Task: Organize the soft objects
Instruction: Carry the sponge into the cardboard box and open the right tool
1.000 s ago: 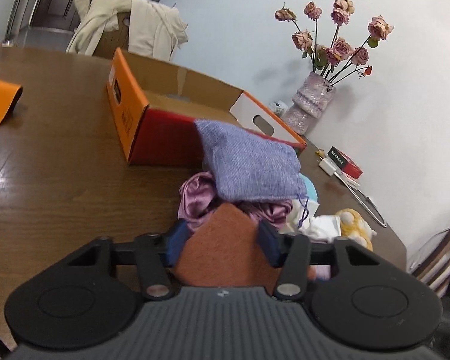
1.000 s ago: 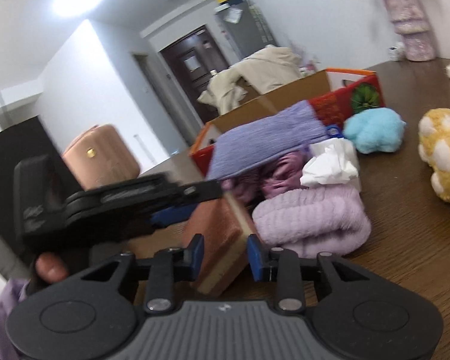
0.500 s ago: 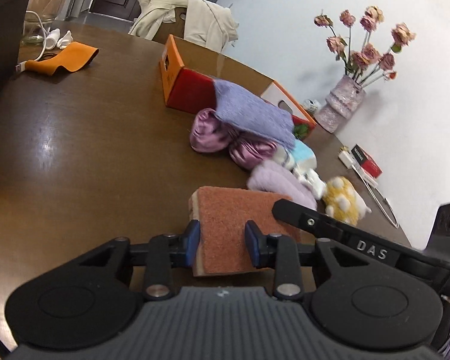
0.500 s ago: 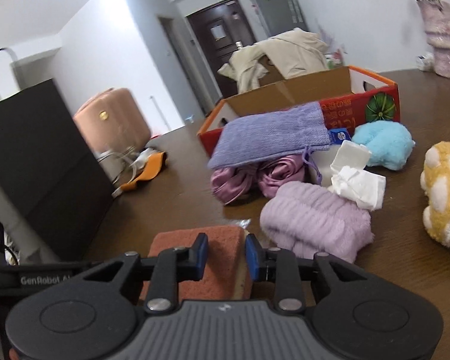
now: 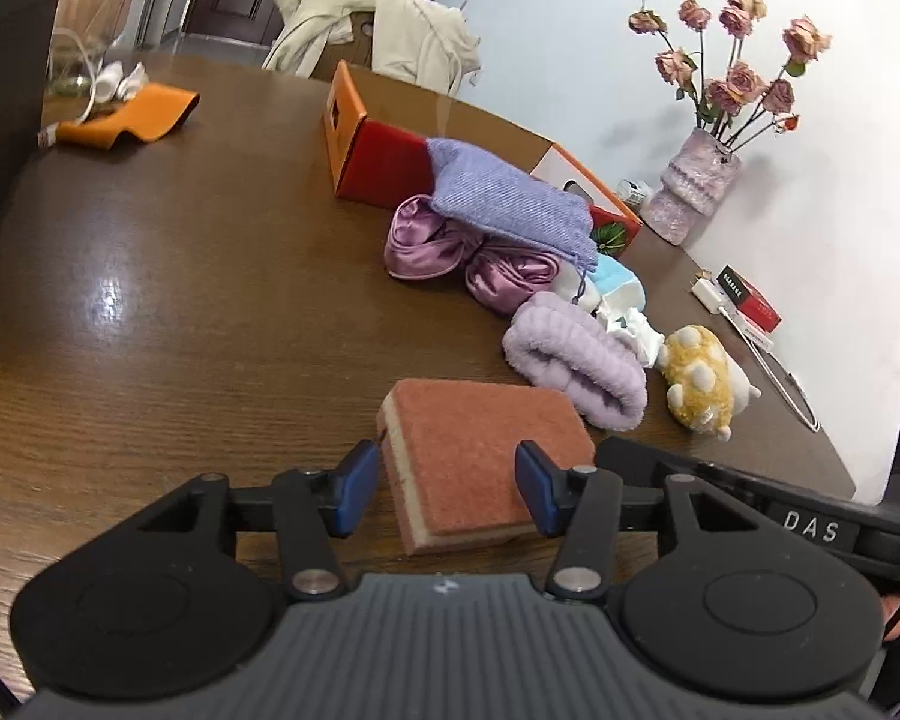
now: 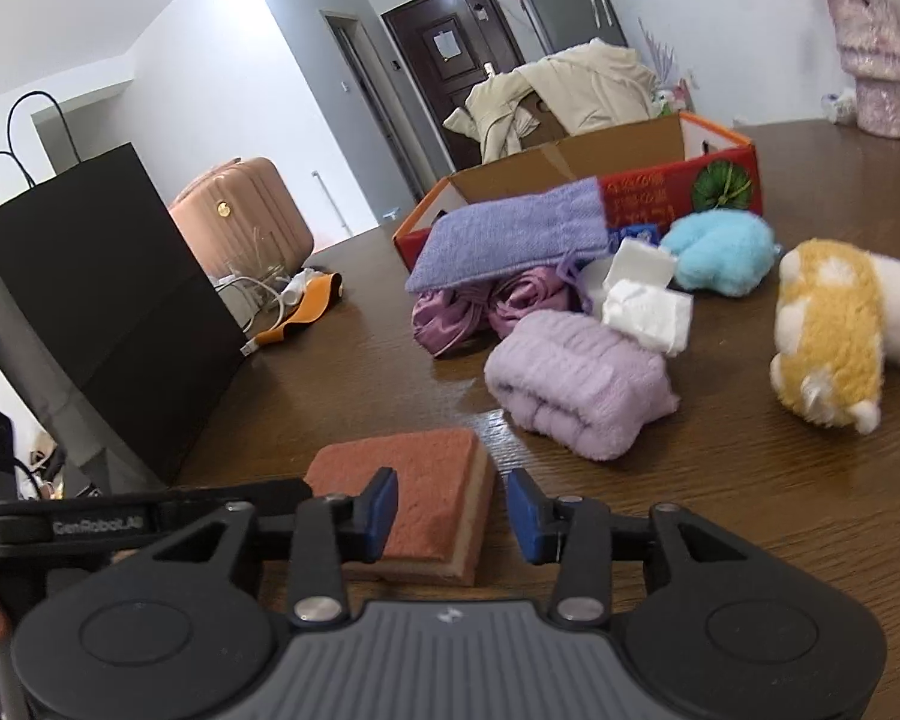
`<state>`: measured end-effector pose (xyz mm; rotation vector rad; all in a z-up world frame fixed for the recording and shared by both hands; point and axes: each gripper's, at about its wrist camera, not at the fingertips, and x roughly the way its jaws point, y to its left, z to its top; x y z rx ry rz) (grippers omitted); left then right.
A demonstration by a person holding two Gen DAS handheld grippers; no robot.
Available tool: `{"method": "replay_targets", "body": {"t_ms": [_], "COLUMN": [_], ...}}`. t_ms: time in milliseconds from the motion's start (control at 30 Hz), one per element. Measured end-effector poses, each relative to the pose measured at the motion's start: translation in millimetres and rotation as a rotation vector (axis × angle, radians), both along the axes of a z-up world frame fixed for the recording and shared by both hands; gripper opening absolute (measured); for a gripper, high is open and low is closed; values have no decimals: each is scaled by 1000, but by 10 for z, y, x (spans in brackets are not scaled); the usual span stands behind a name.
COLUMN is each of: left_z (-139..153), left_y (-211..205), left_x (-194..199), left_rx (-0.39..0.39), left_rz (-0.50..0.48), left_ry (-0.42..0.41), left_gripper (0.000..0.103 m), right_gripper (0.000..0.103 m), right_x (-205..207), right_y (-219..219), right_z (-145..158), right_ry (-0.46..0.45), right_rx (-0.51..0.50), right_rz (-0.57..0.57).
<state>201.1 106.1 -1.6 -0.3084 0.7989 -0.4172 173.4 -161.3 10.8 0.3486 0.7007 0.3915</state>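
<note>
Nearest, the sponge point(image 5: 480, 450) lies flat on the table point(image 5: 180, 312), rust side up. The left gripper point(image 5: 444, 492) is released, its blue pads spread to either side of the sponge with a gap showing at the left pad; whether the right pad touches cannot be told. The right gripper point(image 6: 450, 513) is also released, jaws apart, its left pad over the sponge's point(image 6: 414, 486) near corner and its right pad over bare wood.

In the left view, at 1 o'clock beyond the sponge, a rolled lilac towel point(image 5: 576, 360) lies just beside it. Right of the towel, at 2 o'clock, a yellow plush point(image 5: 702, 384) lies on its side. Behind the towel are white tissue packs point(image 6: 645, 294) and a blue plush point(image 6: 720, 249). At 12 o'clock, farther on, a purple pouch point(image 5: 510, 204) rests on shiny mauve cloth point(image 5: 474, 258) and leans against an orange box point(image 5: 378, 156). At 10 o'clock in the right view stands a black bag point(image 6: 108, 312).
</note>
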Motion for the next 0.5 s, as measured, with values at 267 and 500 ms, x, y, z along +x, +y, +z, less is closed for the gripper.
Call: {"method": "replay_targets", "body": {"t_ms": [267, 500], "left_z": [-6, 725], "left_y": [-33, -198], "left_x": [135, 444], "left_rx": [-45, -49], "left_rz": [-21, -9], "left_ry": [61, -80], "left_gripper": [37, 36], "right_gripper": [32, 30], "right_x": [200, 397], "right_y": [4, -128], "right_z": [-159, 394], "right_ry": [67, -33], "right_rx": [79, 89], "right_rz": [27, 34]}}
